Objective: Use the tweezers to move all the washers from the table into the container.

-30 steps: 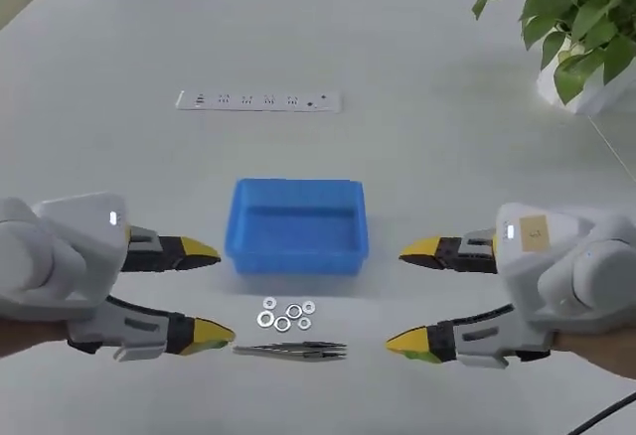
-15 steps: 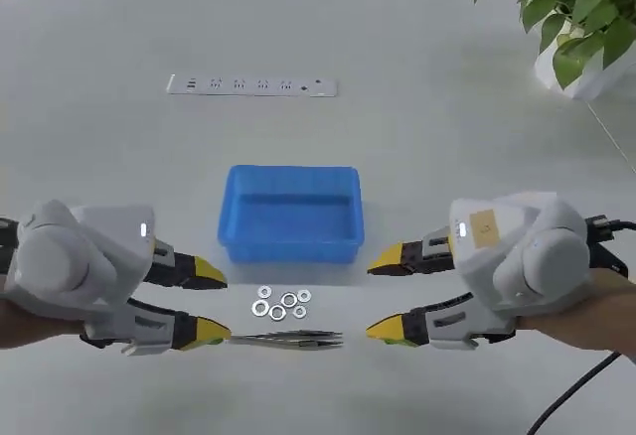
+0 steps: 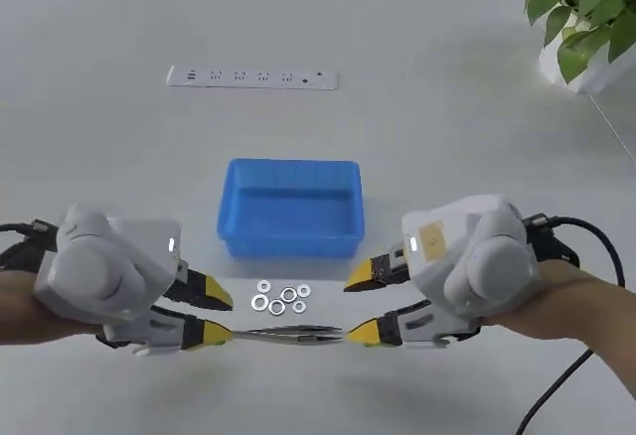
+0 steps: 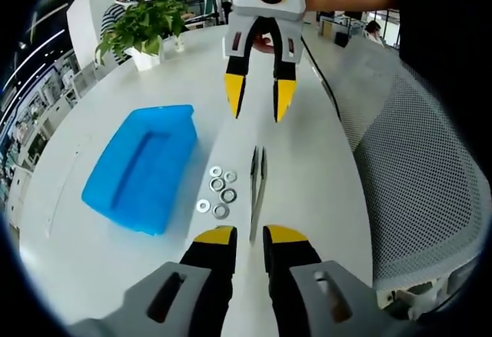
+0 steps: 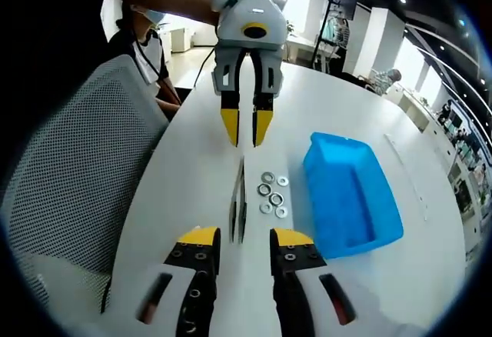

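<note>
Tweezers (image 3: pixel 290 333) lie flat on the white bench (image 3: pixel 447 147), just in front of a small cluster of washers (image 3: pixel 281 298). The blue container (image 3: pixel 288 246) sits just beyond the washers and looks empty. The left gripper (image 3: pixel 223 318) and right gripper (image 3: pixel 354 306) face each other from opposite ends of the tool. Each has its yellow-tipped fingers parted and holding nothing, the right pair wider apart than the left. In the head view the lower finger of each gripper sits at one end of the tweezers; whether either touches the metal cannot be told.

The step in hand appears to be lifting the tool. A thin steel strip flat on a hard surface gives little to grip, so one gripper would likely do best steadying or tipping up one end. The other could then close across the two arms, firmly enough to hold without pinching the points shut. Which end carries the points is hard to make out.

The washers lie just beside the tweezers, and a sideways sweep of a finger could scatter them. Nothing stands between the washers and the container. A power strip (image 3: pixel 251 78) lies well beyond the container, a potted plant (image 3: pixel 576 8) occupies the far right corner, and a mesh chair (image 4: pixel 400 168) stands beside the bench.
</note>
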The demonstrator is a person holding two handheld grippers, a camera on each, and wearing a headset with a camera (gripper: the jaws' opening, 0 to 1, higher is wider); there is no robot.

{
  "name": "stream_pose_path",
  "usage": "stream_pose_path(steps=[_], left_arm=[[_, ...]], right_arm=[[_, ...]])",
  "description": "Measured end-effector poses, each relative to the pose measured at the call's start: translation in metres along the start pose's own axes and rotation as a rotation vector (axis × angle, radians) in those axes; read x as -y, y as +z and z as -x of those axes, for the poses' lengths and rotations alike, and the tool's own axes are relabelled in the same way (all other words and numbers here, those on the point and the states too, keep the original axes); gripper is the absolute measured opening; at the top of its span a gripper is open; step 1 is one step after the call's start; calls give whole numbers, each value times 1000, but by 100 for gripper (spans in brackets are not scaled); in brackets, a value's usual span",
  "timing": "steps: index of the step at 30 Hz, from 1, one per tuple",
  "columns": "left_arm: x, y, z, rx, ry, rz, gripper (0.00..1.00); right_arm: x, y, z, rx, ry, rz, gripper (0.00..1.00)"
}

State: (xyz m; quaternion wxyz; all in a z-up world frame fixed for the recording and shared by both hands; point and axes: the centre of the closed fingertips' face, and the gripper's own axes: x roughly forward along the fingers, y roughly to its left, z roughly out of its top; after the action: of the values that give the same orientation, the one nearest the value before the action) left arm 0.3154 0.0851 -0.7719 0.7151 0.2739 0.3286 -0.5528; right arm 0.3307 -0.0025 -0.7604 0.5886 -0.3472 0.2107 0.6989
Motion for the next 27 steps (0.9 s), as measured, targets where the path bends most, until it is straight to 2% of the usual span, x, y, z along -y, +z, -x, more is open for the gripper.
stream_pose_path(steps=[4, 10, 13, 19, 23, 27], left_arm=[[-2, -6, -7, -23, -8, -36, 13], [0, -13, -14, -51, -32, -51, 9], [0, -18, -17, -79, -35, -64, 7], [-4, -17, -20, -69, -28, -60, 7], [-6, -17, -21, -67, -25, -55, 6], [-2, -23, -23, -91, -43, -66, 6]], right_arm=[[-3, 0, -8, -13, 17, 18, 25], [-4, -2, -19, -29, 37, 35, 22], [-3, -8, -26, -69, 34, 37, 18], [-3, -16, -37, -97, 41, 11, 17], [-3, -16, -40, -94, 42, -8, 15], [-3, -18, -40, -97, 43, -15, 14]])
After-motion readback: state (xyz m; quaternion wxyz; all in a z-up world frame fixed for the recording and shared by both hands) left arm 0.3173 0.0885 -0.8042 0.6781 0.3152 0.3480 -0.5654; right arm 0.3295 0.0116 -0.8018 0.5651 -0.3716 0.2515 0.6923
